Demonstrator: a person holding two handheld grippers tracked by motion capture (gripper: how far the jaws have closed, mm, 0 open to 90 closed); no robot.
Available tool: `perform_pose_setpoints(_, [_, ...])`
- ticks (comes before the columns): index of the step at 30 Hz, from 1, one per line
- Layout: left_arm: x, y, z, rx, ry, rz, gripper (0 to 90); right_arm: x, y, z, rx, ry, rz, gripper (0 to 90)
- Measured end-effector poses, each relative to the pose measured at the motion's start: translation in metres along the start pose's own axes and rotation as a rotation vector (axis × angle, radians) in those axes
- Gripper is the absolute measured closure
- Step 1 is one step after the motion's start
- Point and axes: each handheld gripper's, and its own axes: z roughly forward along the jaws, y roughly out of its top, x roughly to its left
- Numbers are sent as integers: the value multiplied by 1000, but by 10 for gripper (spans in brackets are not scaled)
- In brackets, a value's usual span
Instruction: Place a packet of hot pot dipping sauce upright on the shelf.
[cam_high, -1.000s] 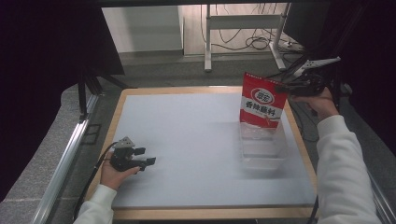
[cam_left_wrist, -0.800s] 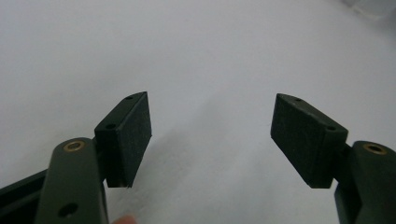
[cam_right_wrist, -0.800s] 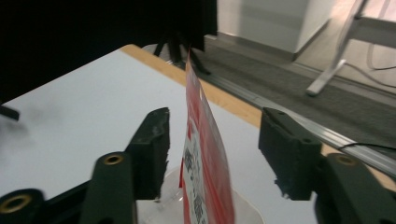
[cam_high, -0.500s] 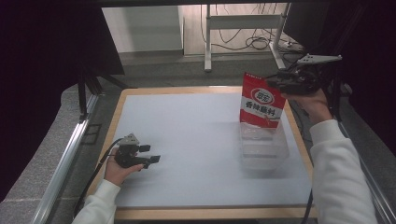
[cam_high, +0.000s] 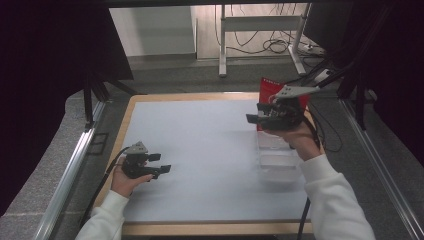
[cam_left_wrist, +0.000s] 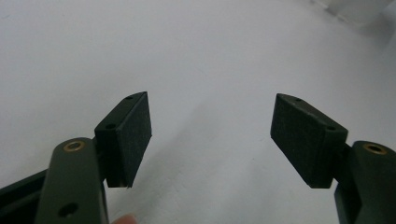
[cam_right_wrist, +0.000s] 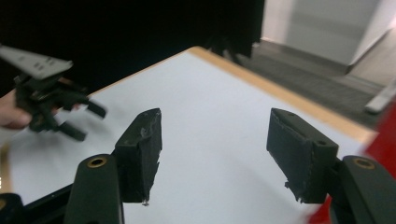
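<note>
A red snack bag (cam_high: 268, 86) stands upright at the far end of a clear plastic box (cam_high: 277, 167) on the right of the white table top (cam_high: 200, 130). My right gripper (cam_high: 256, 114) hovers just left of the bag, above the table. Its jaws have just been opening and stand open with nothing between them (cam_right_wrist: 215, 154); a strip of the red bag (cam_right_wrist: 386, 140) shows at the right edge of the right gripper view. My left gripper (cam_high: 161, 163) rests low over the near left of the table, open and empty (cam_left_wrist: 210, 135). The right gripper view also shows that left gripper (cam_right_wrist: 86, 122).
A wooden rim (cam_high: 175, 96) borders the table top. Metal rails (cam_high: 65, 180) run along both sides, with black curtains behind. A desk frame and cables (cam_high: 270, 45) stand on the floor beyond. A corner of the clear box (cam_left_wrist: 355, 7) appears in the left gripper view.
My right gripper left the top of the red bag, opened, and swung left toward the table's middle. The bag stayed upright in the box. The left gripper barely shifted.
</note>
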Motion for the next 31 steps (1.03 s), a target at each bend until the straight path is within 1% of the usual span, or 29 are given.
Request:
perform_pose_setpoints(2, [-1, 0, 0, 1, 3, 0, 285, 11, -10, 8, 13, 30, 8, 356])
perform_pose_setpoints(4, [-2, -1, -2, 0, 5, 6, 285, 18, -19, 14, 27, 47, 17, 353])
perform_pose_setpoints(5, [-3, -1, -3, -3, 7, 1, 285, 21, -22, 16, 33, 52, 21, 350])
perform_pose_setpoints(6, [-3, -1, -3, -3, 7, 1, 285, 21, -22, 16, 33, 52, 21, 350])
perform_pose_setpoints(7, [-4, -1, -4, -3, 10, 7, 284, 30, -34, 22, 49, 67, 33, 346])
perform_pose_setpoints(9, [-6, -1, -6, -7, 12, 7, 284, 33, -37, 24, 50, 71, 36, 346])
perform_pose_setpoints(10, [-7, -2, -7, -9, 14, 5, 284, 41, -46, 30, 61, 77, 45, 346])
perform_pose_setpoints(11, [-8, -2, -7, -9, 15, 2, 284, 41, -46, 30, 61, 77, 45, 346])
perform_pose_setpoints(12, [-9, -3, -8, -8, 20, 2, 283, 46, -51, 34, 74, 83, 46, 343])
perform_pose_setpoints(13, [-9, -3, -8, -8, 20, 2, 283, 46, -51, 34, 74, 83, 46, 343])
perform_pose_setpoints(14, [-9, -3, -9, -6, 23, 8, 283, 51, -57, 40, 86, 90, 44, 340])
perform_pose_setpoints(15, [-9, -3, -9, -8, 26, 9, 283, 51, -57, 40, 86, 90, 44, 340])
perform_pose_setpoints(16, [-9, -3, -10, -10, 26, 8, 283, 55, -61, 44, 91, 99, 41, 339])
perform_pose_setpoints(18, [-9, -3, -10, -13, 26, 6, 283, 56, -62, 45, 95, 104, 41, 339])
perform_pose_setpoints(19, [-9, -3, -10, -12, 26, 6, 282, 57, -63, 47, 107, 109, 36, 339])
perform_pose_setpoints(24, [-9, -4, -10, -11, 27, 8, 281, 57, -65, 50, 109, 107, 43, 337])
perform_pose_setpoints(25, [-9, -5, -11, -14, 26, 4, 281, 59, -66, 52, 116, 105, 41, 330])
perform_pose_setpoints(28, [-7, -5, -15, -29, 21, -4, 281, 63, -67, 51, 111, 105, 42, 313])
perform_pose_setpoints(29, [-7, -5, -15, -34, 18, -15, 281, 65, -67, 50, 108, 105, 43, 308])
perform_pose_setpoints(30, [-6, -5, -14, -35, 18, -14, 281, 68, -67, 50, 105, 104, 43, 302])
perform_pose_setpoints(31, [-6, -5, -14, -35, 18, -14, 282, 68, -67, 50, 105, 104, 43, 302])
